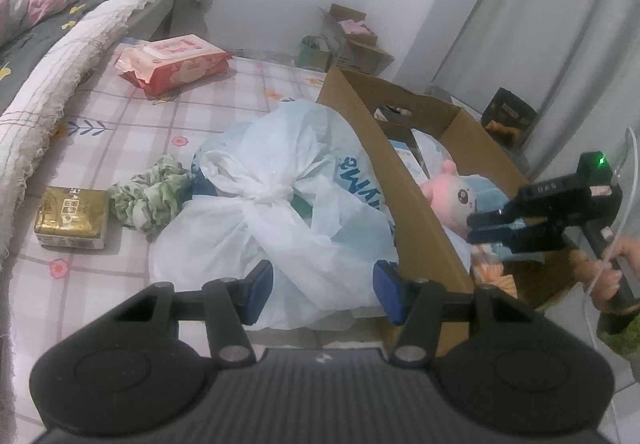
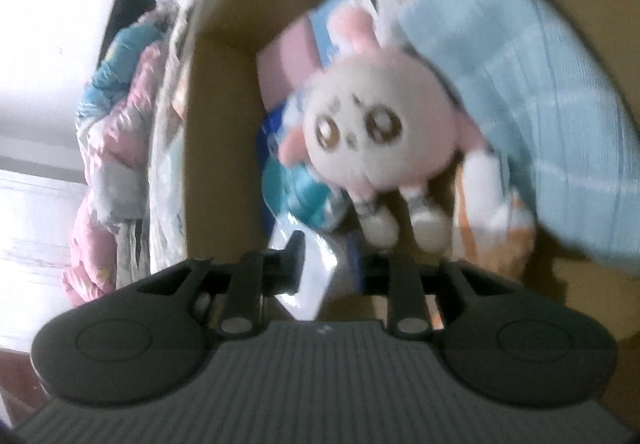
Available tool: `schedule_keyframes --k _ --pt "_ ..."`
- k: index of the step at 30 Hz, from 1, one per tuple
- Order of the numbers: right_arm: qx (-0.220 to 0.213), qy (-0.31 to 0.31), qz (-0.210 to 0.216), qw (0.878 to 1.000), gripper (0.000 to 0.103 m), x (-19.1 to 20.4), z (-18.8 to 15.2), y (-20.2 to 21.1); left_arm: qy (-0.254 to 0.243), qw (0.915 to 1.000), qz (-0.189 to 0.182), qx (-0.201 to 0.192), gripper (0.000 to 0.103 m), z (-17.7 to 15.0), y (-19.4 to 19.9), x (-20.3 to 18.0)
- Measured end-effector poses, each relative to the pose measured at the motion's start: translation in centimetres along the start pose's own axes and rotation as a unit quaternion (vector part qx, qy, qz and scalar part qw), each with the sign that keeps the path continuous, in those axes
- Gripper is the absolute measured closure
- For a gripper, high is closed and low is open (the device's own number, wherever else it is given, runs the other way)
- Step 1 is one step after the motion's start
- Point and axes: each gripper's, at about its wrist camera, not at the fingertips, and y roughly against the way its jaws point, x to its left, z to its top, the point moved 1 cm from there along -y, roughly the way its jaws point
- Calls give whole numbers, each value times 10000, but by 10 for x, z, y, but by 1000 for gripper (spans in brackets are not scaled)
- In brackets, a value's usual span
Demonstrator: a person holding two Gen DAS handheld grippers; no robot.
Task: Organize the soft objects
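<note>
Inside the cardboard box, the pink plush doll lies among a blue towel and packets, with the right tongs nearly shut on what looks like a shiny wrapper, though blur hides the contact. Outside, the left tongs stand half open around the knotted white plastic bag, pads not pressing. Grip that bag by its knot before lifting it.

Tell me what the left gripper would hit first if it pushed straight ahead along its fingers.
Most likely the knotted white plastic bag, which bulges right in front of the open left gripper. The cardboard box stands just to its right, off that line.
</note>
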Motion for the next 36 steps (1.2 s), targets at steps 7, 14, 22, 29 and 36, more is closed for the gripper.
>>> schedule_keyframes --k 7,14,22,29,36 --pt "84 313 -13 9995 73 11 12 -27 -19 10000 9 39 46 -1 -1 0" --pt "421 364 -106 9984 70 17 4 -41 65 10000 -10 52 46 0 -4 4" --pt "994 570 -106 9934 71 27 -15 -49 69 9999 -68 80 45 -1 -7 4" --pt "993 443 -106 9940 69 23 -18 -46 108 9999 -37 7 41 -4 0 12" --pt "608 630 -264 9958 46 33 -24 -29 77 9998 153 -122 31 -9 19 26"
